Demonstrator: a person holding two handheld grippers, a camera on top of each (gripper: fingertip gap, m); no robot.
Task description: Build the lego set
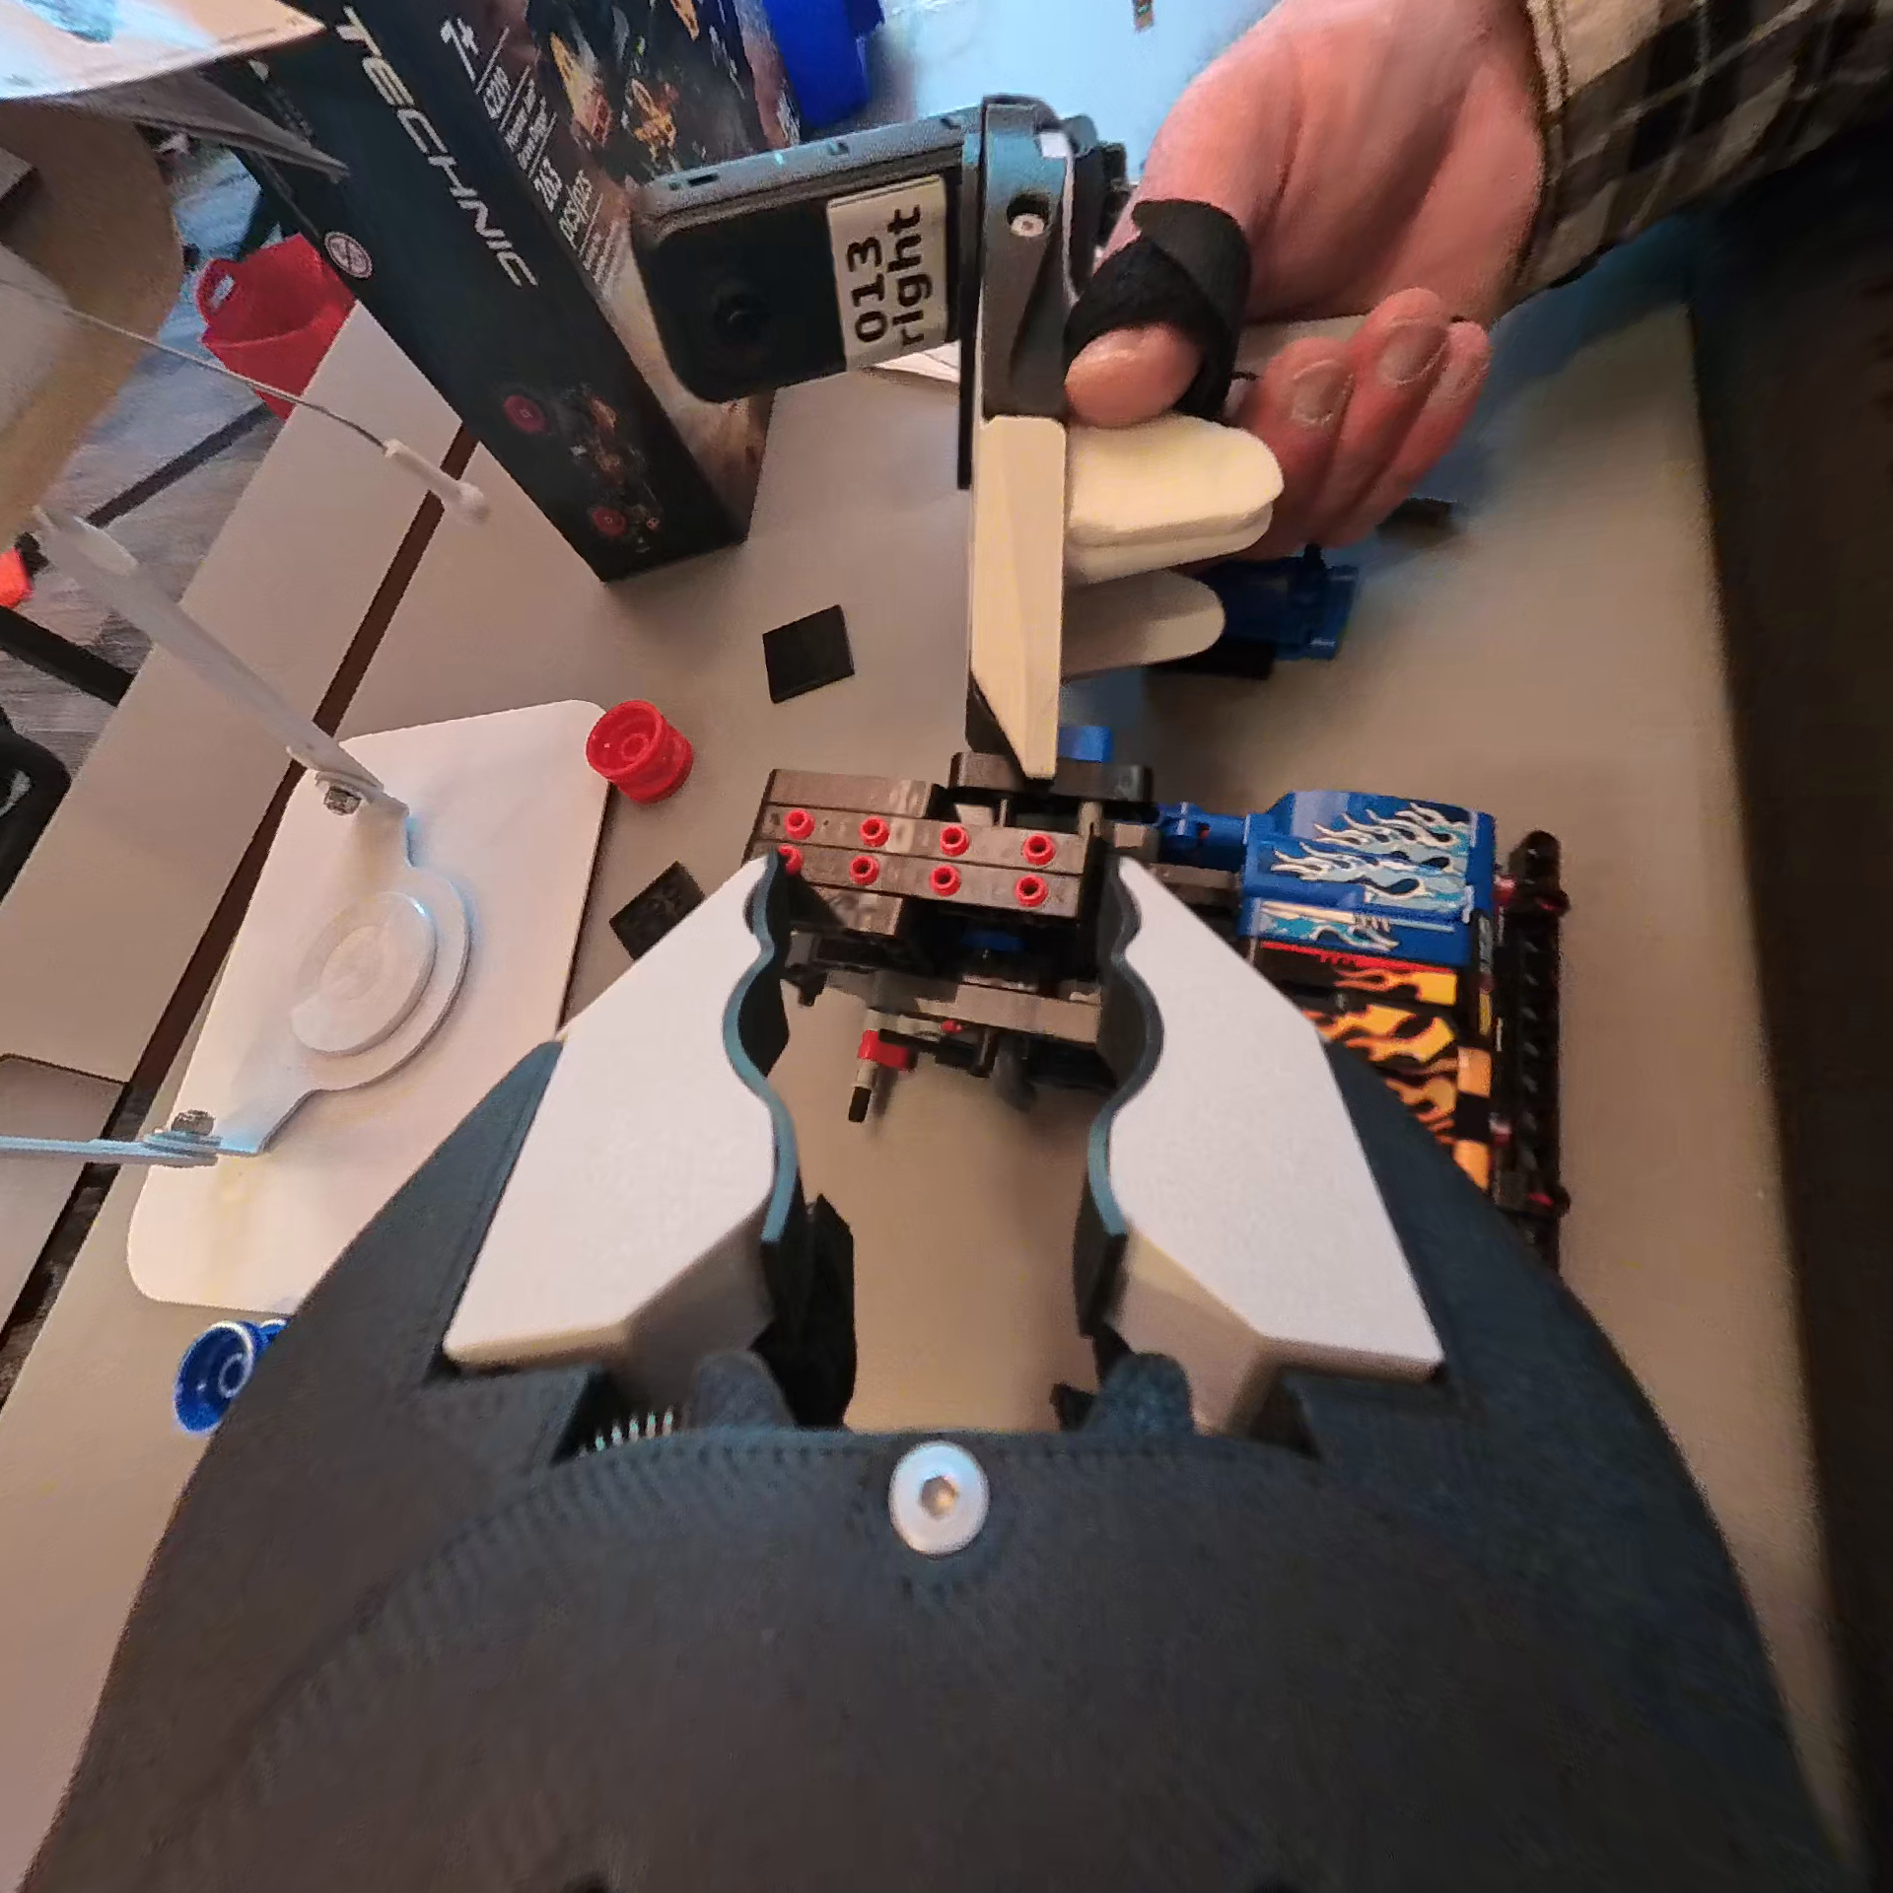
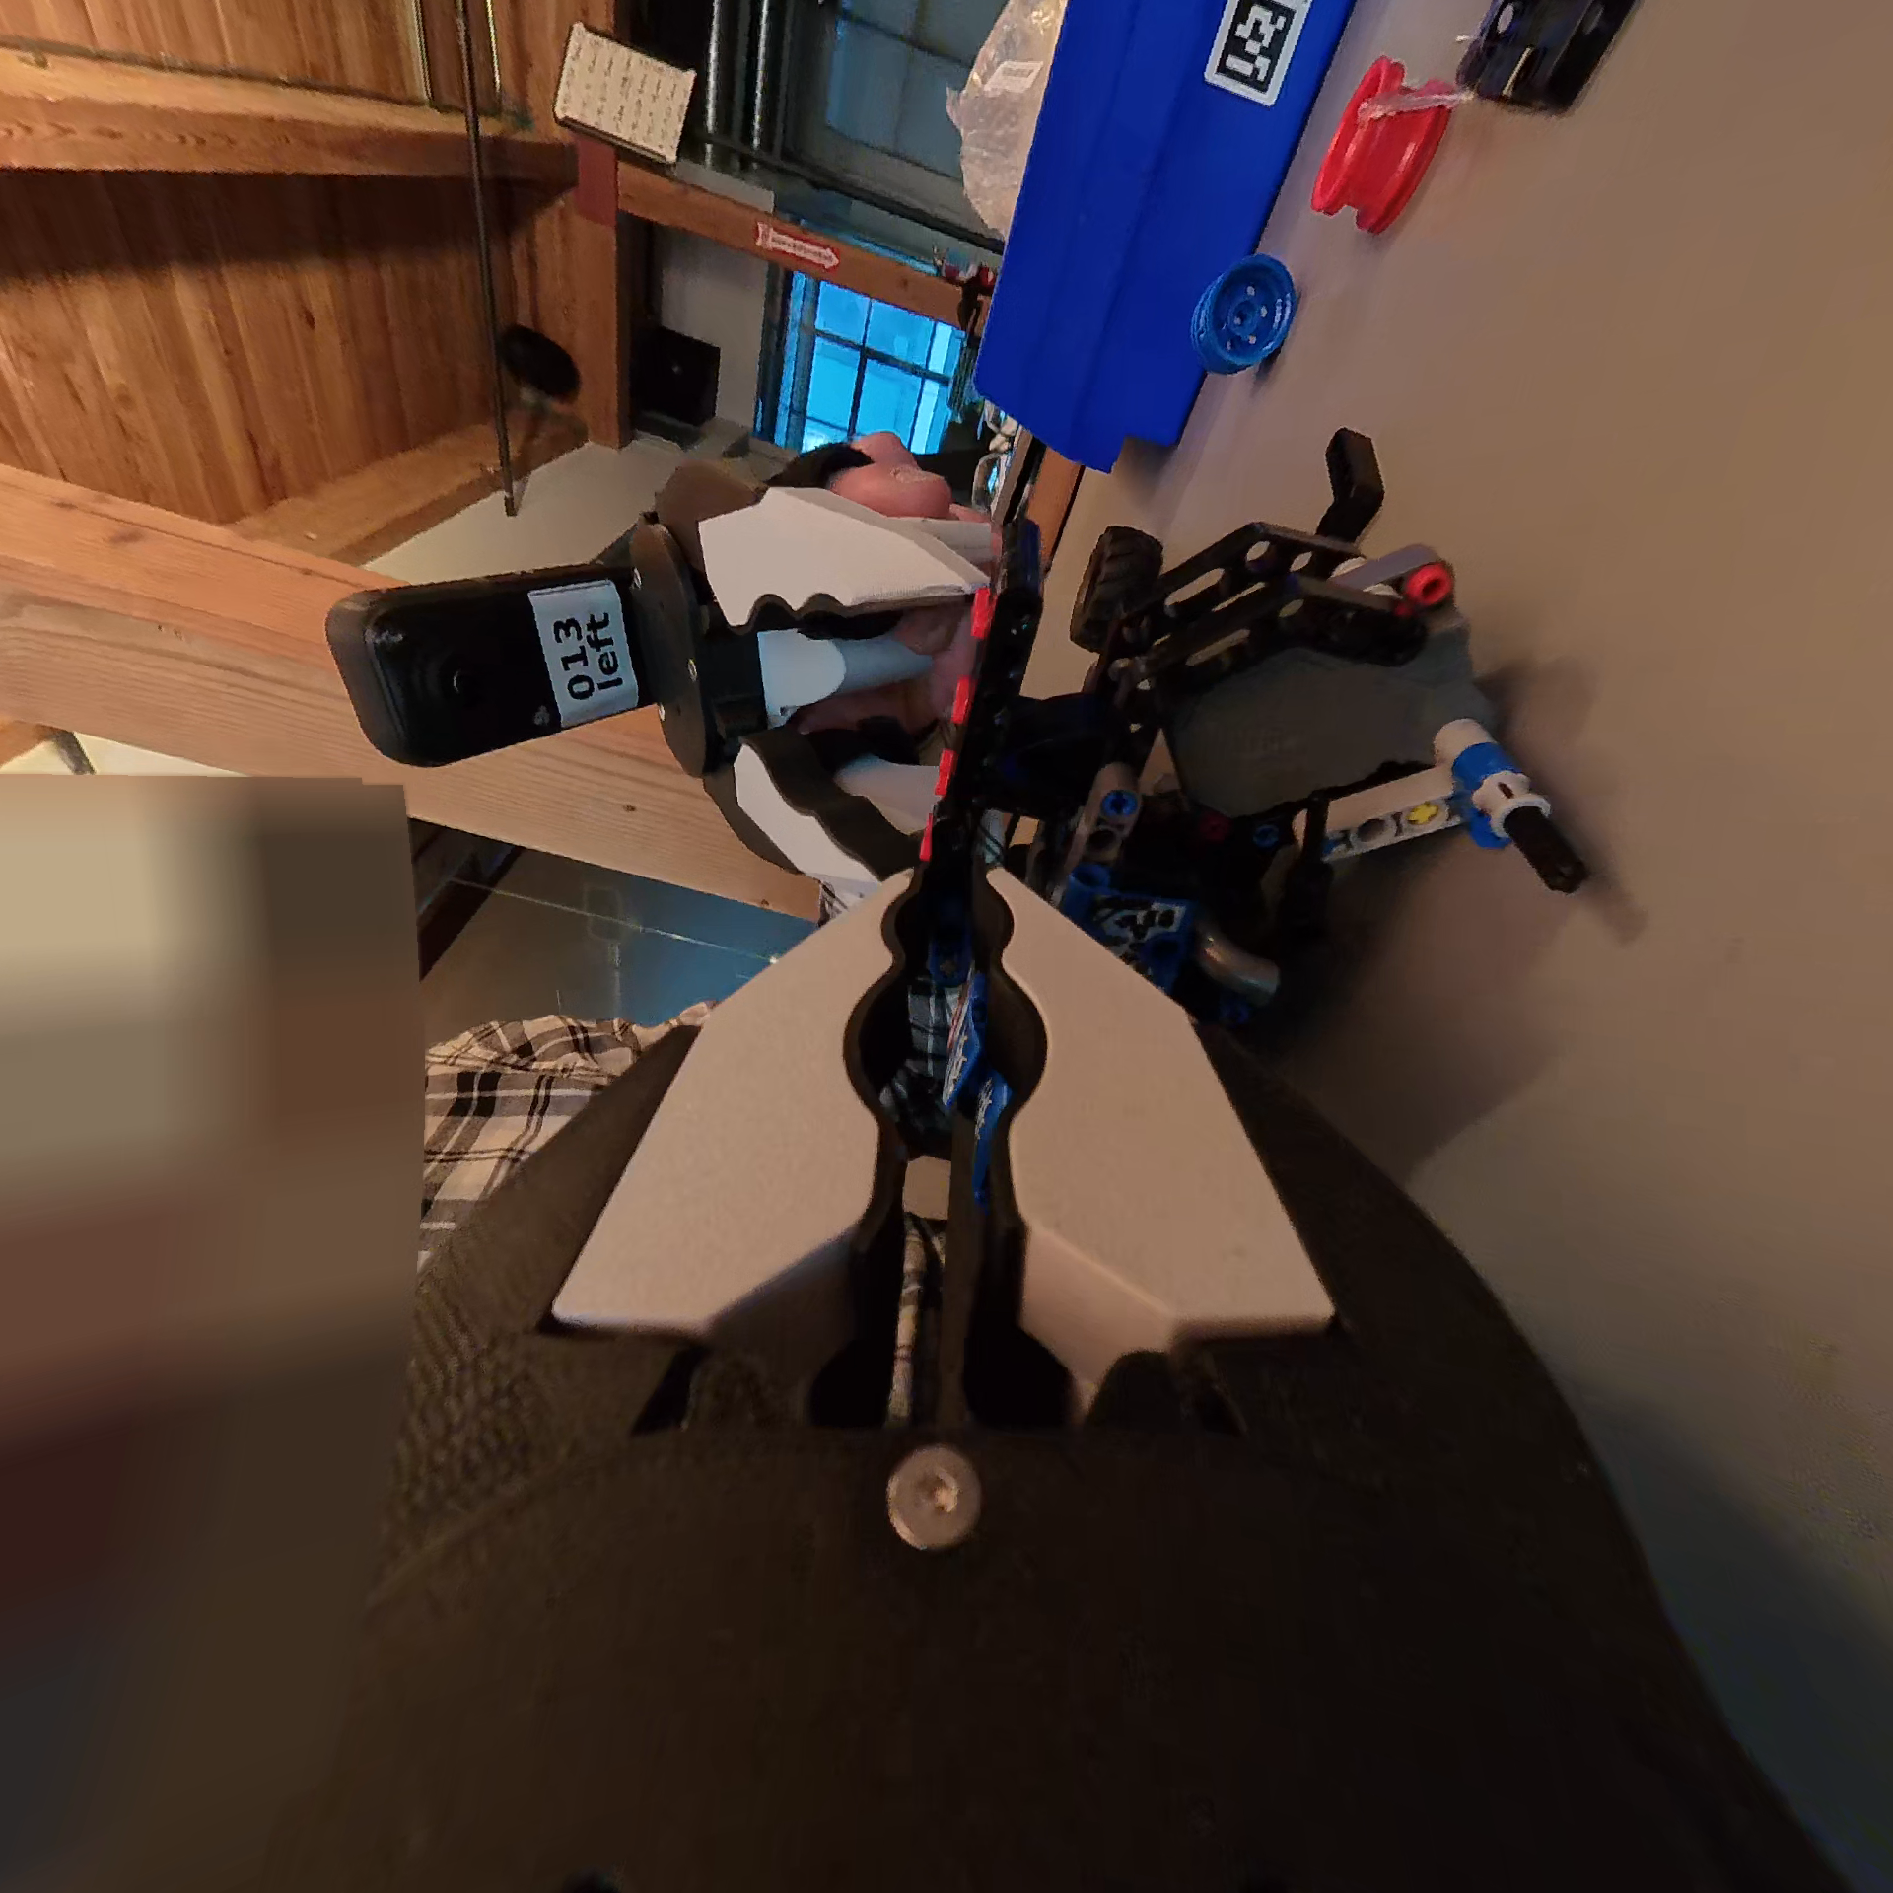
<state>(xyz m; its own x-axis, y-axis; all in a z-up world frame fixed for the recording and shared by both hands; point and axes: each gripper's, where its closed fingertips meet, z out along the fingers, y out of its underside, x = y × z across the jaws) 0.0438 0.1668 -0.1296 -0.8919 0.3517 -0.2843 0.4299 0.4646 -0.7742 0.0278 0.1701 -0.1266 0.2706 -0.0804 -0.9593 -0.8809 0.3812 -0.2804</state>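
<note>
The partly built lego truck point(image 1: 1362, 871) lies on the grey table, with blue and orange flame panels and a black frame with red pins point(image 1: 922, 860). My left gripper point(image 1: 942, 881) has its fingers on either side of that black frame and holds it. My right gripper point(image 1: 1035, 768) comes down from above onto the truck's far edge, held by a hand. In the right wrist view my right gripper point(image 2: 948, 891) is shut on a thin black and blue panel edge of the truck point(image 2: 1280, 717). The left gripper point(image 2: 942, 717) clamps the same panel farther along.
A red wheel hub point(image 1: 640, 748), a black tile point(image 1: 809, 650), the set's box point(image 1: 512, 256) and a white stand base point(image 1: 359, 973) lie left of the truck. A blue hub point(image 1: 220, 1373) is near left. A blue box point(image 2: 1127, 205), red hub point(image 2: 1378, 143) and blue hub point(image 2: 1245, 312) also show. The red wheel hub point(image 1: 640, 748) is about equally far from each gripper, around 15 cm.
</note>
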